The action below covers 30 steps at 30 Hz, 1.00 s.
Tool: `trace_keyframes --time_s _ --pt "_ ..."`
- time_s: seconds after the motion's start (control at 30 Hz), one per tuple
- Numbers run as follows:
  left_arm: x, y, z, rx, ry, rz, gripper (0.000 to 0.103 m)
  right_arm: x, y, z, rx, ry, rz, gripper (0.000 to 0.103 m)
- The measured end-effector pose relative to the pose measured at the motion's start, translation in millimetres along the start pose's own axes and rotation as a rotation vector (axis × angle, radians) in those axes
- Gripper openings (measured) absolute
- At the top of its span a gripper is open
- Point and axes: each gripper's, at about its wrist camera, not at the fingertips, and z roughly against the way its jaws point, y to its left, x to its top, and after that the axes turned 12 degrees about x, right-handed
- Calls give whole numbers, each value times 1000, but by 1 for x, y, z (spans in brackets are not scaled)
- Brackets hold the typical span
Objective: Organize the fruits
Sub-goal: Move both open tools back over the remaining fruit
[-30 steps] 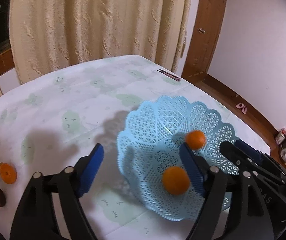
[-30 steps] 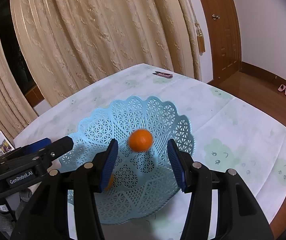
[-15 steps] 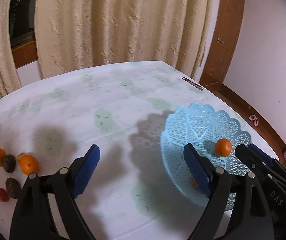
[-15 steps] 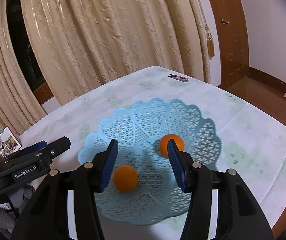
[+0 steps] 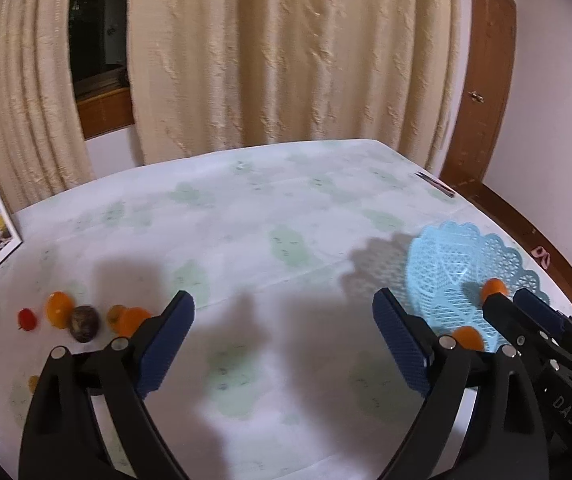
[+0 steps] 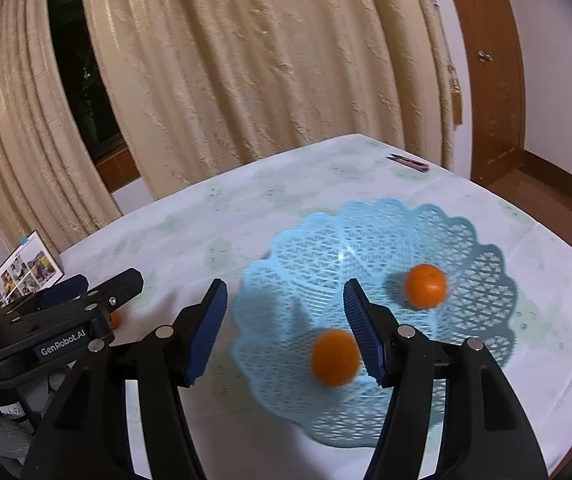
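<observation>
On left tool (image 6: 65, 300): "GenRobot.AI".

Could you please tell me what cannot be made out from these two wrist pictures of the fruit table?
- Left wrist view: the loose fruits at the left are small and blurred, so their kinds are unclear; the left tool hides part of the group.
- Left wrist view: the right tool covers the near side of the blue basket.
- Right wrist view: the nearer orange is motion-blurred.
- Both views: the small item at the far table corner is too small to name.
</observation>
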Motion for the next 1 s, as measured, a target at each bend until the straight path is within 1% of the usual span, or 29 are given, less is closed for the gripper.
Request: trace_keyframes --time_s 0.37,0.47,0.53,0.77,0.87,1.0 --pt "-10 45 4 78 -4 35 90 -9 41 -31 62 67 60 63" --pt "-14 59 3 98 2 52 90 -12 51 -41 78 94 78 65" --pt "-16 67 1 109 9 66 90 -13 59 -49 89 115 92 69" --pt "-29 118 -8 160 56 140 90 -20 90 -73 130 182 161 69" --pt "-34 143 -11 186 74 184 90 -26 99 -84 152 214 162 69" --pt "-41 167 -12 212 91 214 90 -34 106 -95 171 252 158 69"
